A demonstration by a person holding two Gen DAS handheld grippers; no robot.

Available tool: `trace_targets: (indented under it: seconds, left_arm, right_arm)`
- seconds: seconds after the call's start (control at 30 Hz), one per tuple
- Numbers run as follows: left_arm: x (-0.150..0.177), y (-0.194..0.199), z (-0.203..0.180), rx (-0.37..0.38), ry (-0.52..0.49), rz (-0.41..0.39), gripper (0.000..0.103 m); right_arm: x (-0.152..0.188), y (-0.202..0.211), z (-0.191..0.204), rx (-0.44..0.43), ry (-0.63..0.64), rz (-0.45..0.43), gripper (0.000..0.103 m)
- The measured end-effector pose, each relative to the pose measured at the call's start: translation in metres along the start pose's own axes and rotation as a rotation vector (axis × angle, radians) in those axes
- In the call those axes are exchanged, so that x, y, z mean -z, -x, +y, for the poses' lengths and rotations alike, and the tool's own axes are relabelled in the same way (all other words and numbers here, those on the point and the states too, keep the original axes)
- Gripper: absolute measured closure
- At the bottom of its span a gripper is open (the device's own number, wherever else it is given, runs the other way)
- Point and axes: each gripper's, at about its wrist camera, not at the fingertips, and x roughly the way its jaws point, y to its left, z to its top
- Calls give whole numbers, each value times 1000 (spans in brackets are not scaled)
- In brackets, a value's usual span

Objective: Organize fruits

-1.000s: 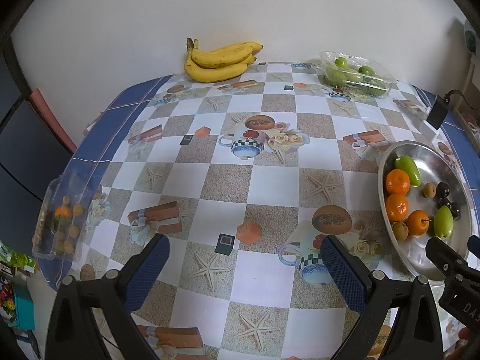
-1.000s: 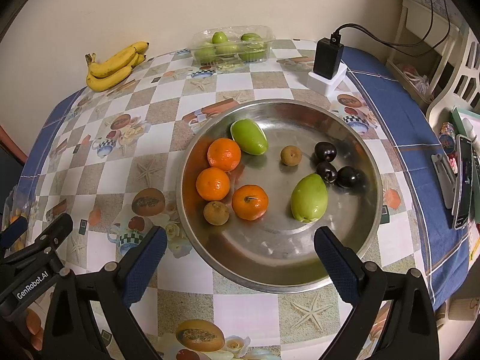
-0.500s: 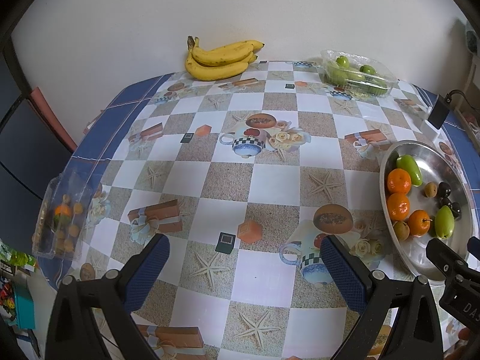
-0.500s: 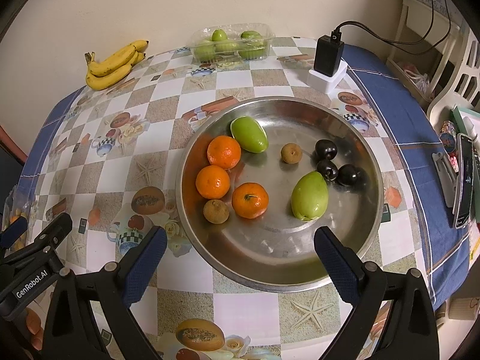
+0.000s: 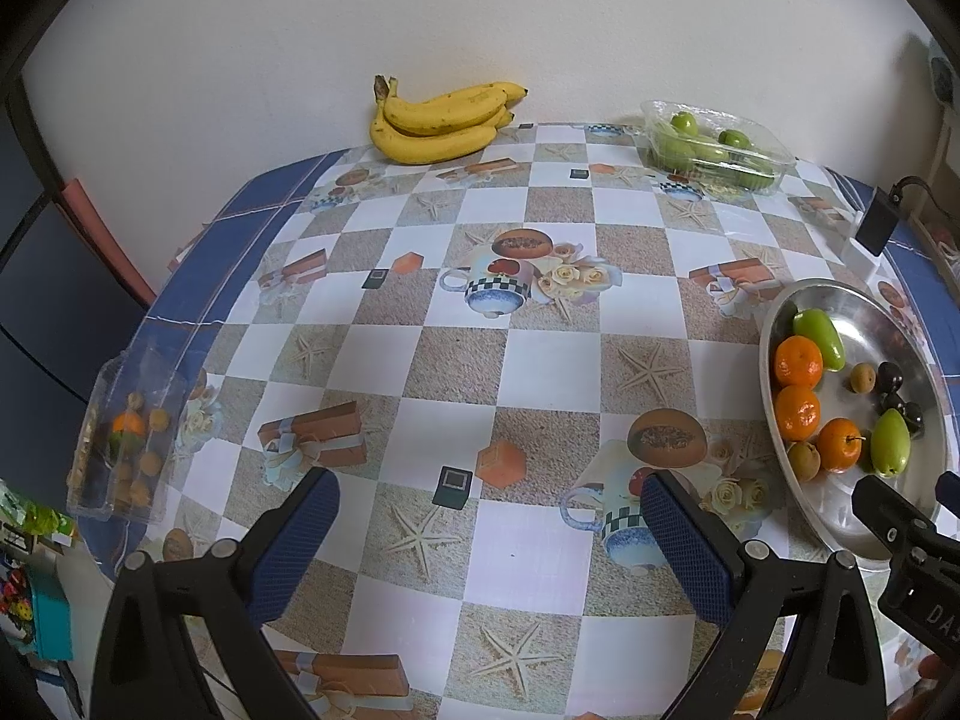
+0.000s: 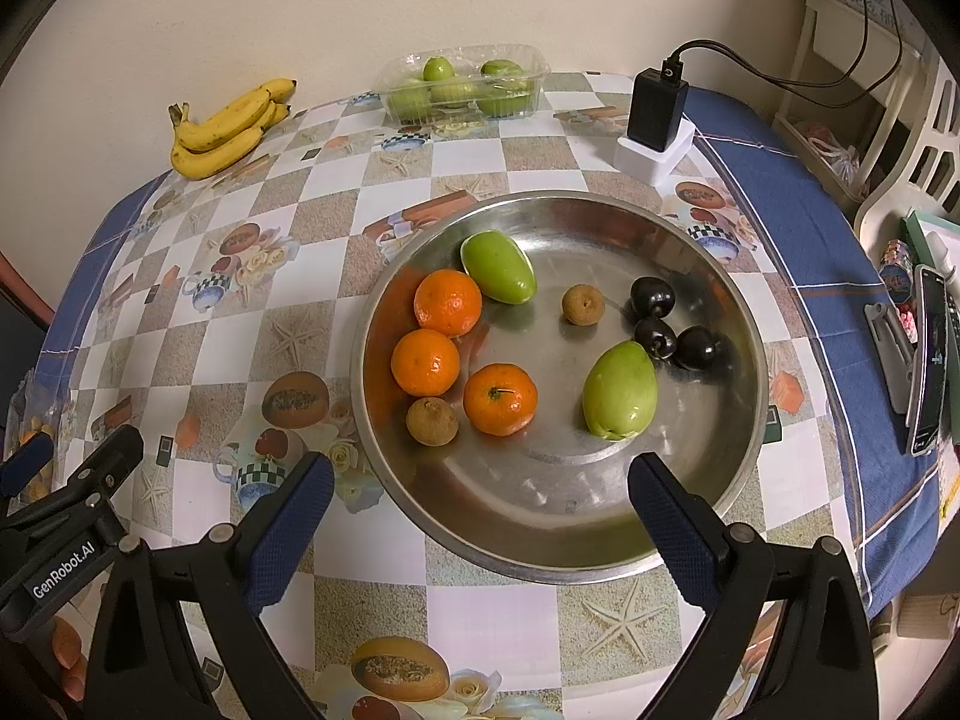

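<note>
plain pale wall behind a bench under a checkered printed cloth. steel tray (image 6: 738, 438) sits straight ahead of the right gripper (image 6: 480, 504), fingers (image 6: 294, 510) spread wide, empty, hovering at the tray's near rim. left gripper (image 5: 489, 531) also wide and empty, over bare cloth with nothing between its fingers (image 5: 684, 540).

tray contents, clock-face on the tray from the right wrist view: three oranges (image 6: 447, 302) clustered 8 to 10 o'clock, green mango (image 6: 498, 267) at 11 with long axis running 10 to 4, second green mango (image 6: 621, 390) at 4 to 5 with long axis running 1 to 7, dark plums (image 6: 663, 324) at 2 to 3, one small brown fruit (image 6: 582, 305) near centre, another (image 6: 432, 420) at 7.

key relation: all tray fruit lies at 12 o'clock from the right fingers and close; from the left gripper the tray (image 5: 936, 420) is off at 2 to 3 o'clock. right hand looks like the nearer one for any tray pick.

bananas (image 5: 441, 123) at the far edge against the wall, clear punnet of green fruit (image 5: 714, 147) to their right.

left view alone shows clearly a clear punnet of small mixed fruit (image 5: 129, 438) at the bench's 9 o'clock edge; in the right view only a sliver of it shows. right view alone shows a black charger (image 6: 657, 108) and a phone (image 6: 927, 360) on the blue border.
</note>
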Motion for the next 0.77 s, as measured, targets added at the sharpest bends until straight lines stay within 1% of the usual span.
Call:
trace_targets:
  seconds: [0.47,0.77]
  left_arm:
    - [0,1,1,-4,4,-6,1]
    - [-1,4,7,-6,28,-23,1]
  right_arm:
    - [0,0,0,-1,-2,2,4]
    - [1,0,0,-1,-3,3,4]
